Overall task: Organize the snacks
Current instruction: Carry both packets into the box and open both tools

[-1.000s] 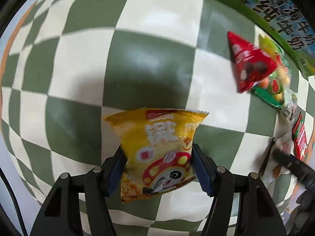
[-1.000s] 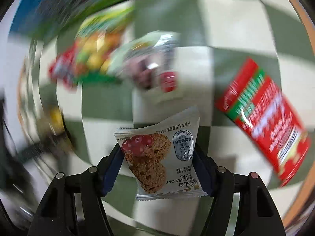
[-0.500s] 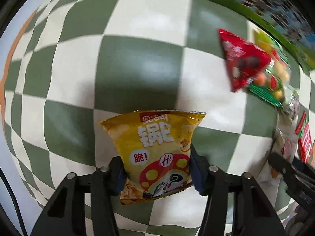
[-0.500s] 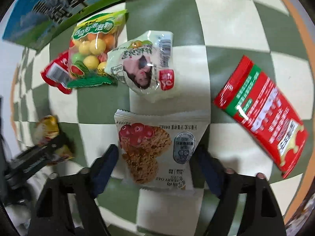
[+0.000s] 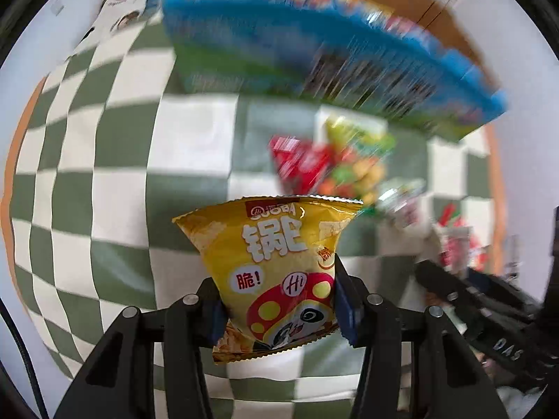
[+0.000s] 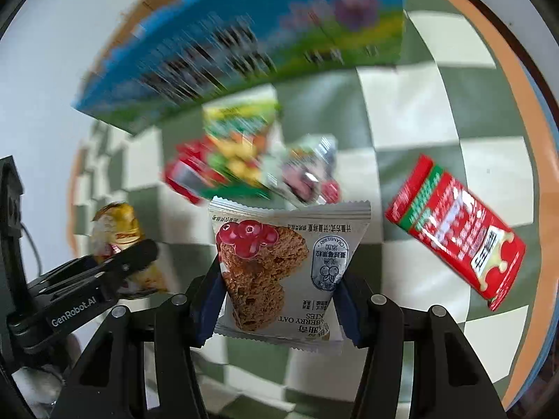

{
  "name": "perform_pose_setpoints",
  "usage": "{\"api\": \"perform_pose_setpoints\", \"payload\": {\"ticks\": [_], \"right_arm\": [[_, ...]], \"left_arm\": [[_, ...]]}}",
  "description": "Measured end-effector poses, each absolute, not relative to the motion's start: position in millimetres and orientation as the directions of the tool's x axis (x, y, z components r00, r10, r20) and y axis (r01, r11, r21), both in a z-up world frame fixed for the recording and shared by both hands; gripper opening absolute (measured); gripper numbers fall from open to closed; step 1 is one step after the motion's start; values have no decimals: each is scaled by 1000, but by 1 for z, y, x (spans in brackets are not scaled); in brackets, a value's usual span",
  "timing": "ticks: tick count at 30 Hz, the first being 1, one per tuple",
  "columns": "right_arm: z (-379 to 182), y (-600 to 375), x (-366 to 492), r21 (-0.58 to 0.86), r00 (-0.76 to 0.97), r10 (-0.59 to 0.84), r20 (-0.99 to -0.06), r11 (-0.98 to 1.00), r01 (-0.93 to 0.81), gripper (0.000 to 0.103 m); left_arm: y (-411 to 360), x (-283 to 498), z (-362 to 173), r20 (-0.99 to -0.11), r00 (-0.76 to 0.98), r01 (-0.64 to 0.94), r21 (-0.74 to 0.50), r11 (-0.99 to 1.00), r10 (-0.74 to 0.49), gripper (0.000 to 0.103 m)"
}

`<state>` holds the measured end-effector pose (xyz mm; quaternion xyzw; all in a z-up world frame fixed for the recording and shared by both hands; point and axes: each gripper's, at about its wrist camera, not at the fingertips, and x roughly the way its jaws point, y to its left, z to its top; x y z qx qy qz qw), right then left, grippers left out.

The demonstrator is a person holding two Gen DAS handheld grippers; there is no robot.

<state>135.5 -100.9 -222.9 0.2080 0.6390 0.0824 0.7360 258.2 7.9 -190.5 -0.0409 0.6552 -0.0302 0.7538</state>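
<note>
Left gripper [image 5: 277, 309] clamped on yellow chip bag [image 5: 276, 272] at lower half; right gripper [image 6: 279, 302] clamped on cranberry oat cookie packet [image 6: 283, 269]. Both carried above checkered cloth [image 5: 104, 160], near blue box [image 6: 244, 35]. Judged light, crinkly, slippery; contents crushable, so gentle mid-body pinch advised.

"脆!" on yellow chip bag [image 5: 279, 279], "GenRobot.AI" on left tool [image 6: 104, 272]

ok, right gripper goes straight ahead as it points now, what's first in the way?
Likely the loose snack pile beyond the oat cookie packet held by the right gripper, with the blue-green box behind it. Motion blur leaves depth uncertain.
</note>
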Motion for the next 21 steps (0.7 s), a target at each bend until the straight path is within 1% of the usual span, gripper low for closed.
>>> {"api": "perform_pose_setpoints", "payload": {"ticks": [3,5,6,8,11,15,18,21], "right_arm": [[-185,-108,152,465,226,432,-873,878,116,59],[-161,-111,168,497,264,459,-848,862,98,59],[-147,-121,189,508,282,468,-838,856,89,59],[-121,-134,213,525,321,480,-817,848,68,59],[-93,-155,249,493,367,449,-815,869,30,59],[-89,-163,312,422,374,384,-844,907,20,59],[-103,-166,355,366,349,336,-875,930,23,59],[-121,-169,382,333,316,307,-898,942,31,59]], "left_arm": [[10,279,-148,-967,196,9,-161,987,-160,47],[3,295,-135,-958,222,20,-181,983,-181,47],[0,306,-123,-952,241,26,-187,982,-187,47],[-10,339,-107,-947,269,42,-169,985,-174,47],[-11,372,-98,-949,280,45,-134,990,-141,47],[-13,420,-121,-970,219,31,-100,995,-104,47],[-14,447,-148,-983,160,9,-87,996,-88,47],[-15,457,-175,-989,122,1,-79,997,-79,47]]}}
